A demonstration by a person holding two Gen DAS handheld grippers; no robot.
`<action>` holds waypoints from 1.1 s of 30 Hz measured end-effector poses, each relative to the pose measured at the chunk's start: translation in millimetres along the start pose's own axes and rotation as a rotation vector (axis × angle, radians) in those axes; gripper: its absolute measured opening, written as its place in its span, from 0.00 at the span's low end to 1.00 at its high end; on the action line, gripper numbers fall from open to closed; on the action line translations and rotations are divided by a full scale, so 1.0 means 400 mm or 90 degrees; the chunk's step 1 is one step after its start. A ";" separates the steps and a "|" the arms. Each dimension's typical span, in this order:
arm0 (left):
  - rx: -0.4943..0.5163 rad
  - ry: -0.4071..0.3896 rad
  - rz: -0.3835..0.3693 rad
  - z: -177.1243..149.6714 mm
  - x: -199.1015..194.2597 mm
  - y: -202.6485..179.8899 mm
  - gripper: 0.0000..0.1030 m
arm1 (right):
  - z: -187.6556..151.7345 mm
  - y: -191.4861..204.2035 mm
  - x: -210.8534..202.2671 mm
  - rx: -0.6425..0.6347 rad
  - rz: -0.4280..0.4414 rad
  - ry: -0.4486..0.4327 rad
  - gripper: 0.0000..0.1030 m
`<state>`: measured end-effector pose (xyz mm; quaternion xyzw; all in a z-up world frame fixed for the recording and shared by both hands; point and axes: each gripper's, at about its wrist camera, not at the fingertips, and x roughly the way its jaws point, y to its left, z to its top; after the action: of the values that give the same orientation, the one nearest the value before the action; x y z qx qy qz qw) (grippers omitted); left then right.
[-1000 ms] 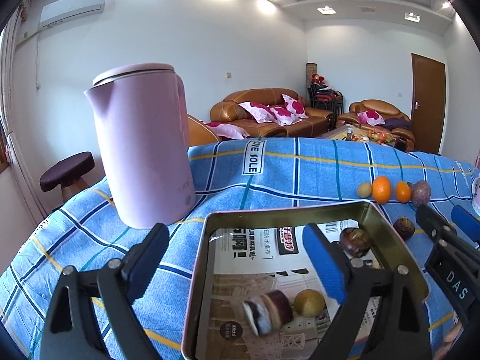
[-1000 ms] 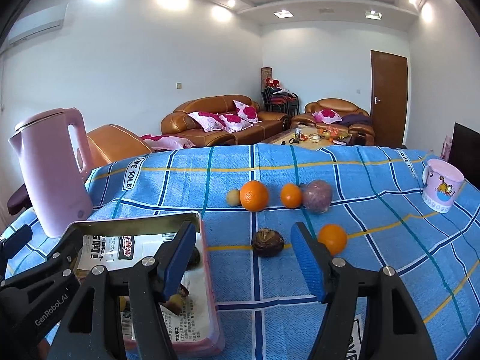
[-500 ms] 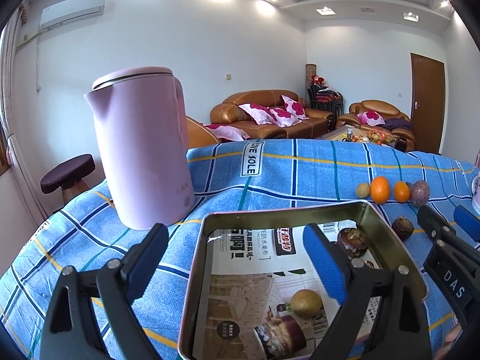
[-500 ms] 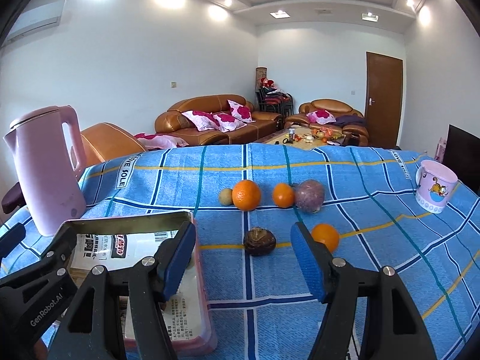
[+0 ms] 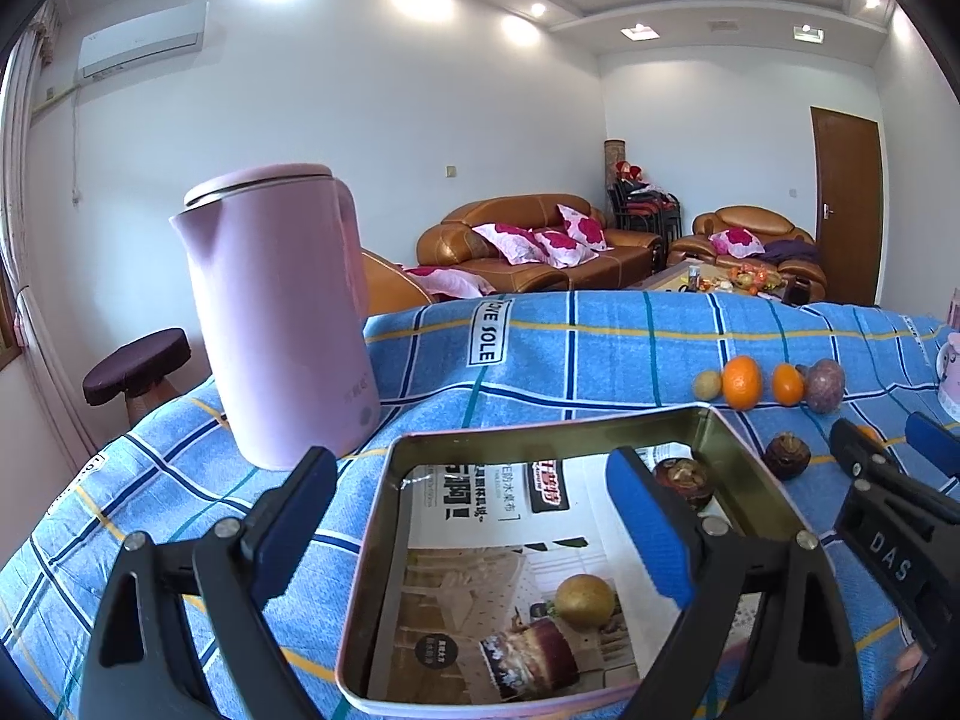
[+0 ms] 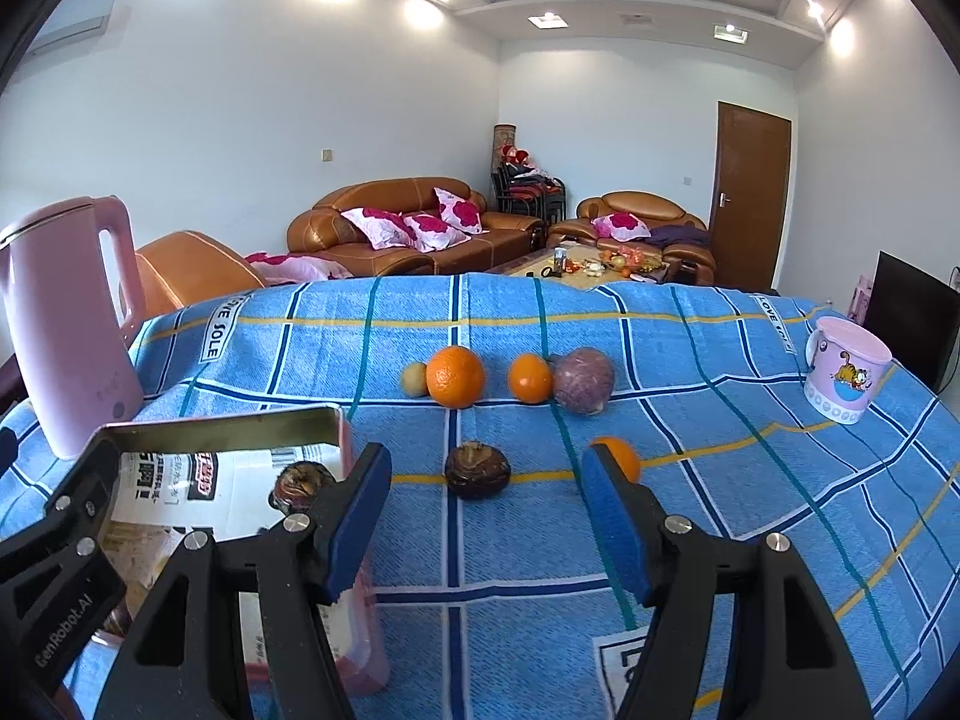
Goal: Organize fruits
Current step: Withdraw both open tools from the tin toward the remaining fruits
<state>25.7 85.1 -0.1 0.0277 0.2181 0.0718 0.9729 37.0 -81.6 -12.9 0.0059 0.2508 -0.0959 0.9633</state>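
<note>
Three oranges; two mangosteens

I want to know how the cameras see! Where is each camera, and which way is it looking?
Left wrist: sits on the left gripper, looking over its open blue pads into the tin tray; the right gripper's tip shows at the right edge.
Right wrist: sits on the right gripper, open, facing the fruits on the blue cloth; the left gripper's tip shows bottom left.
Both see the tray, the pink kettle and the big orange.
</note>
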 end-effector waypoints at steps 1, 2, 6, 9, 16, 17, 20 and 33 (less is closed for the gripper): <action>0.002 0.002 0.001 0.000 0.001 -0.002 0.91 | 0.000 -0.006 0.000 0.002 -0.002 0.001 0.66; 0.005 0.005 0.002 -0.001 0.001 -0.006 0.91 | 0.000 -0.020 0.000 0.006 -0.004 0.002 0.66; 0.008 0.014 -0.005 -0.004 -0.005 -0.022 0.91 | -0.001 -0.068 0.007 0.019 -0.017 0.010 0.66; 0.006 0.018 -0.021 -0.007 -0.014 -0.041 0.91 | -0.003 -0.114 0.014 0.037 -0.025 0.021 0.66; 0.060 0.015 -0.037 -0.015 -0.043 -0.121 0.91 | -0.011 -0.216 0.022 0.045 -0.055 0.042 0.66; 0.069 0.014 -0.039 -0.015 -0.047 -0.132 0.91 | -0.011 -0.232 0.024 0.045 -0.059 0.046 0.66; 0.073 0.022 -0.044 -0.016 -0.050 -0.152 0.91 | -0.013 -0.273 0.032 0.044 -0.069 0.059 0.66; 0.097 0.075 -0.105 -0.022 -0.056 -0.269 0.91 | 0.009 -0.255 0.118 -0.006 0.053 0.119 0.65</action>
<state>15.5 -24.3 -7.8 0.0791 0.2816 -0.0235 0.9560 60.1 -190.6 -28.7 0.0211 0.3396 -0.0534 0.9388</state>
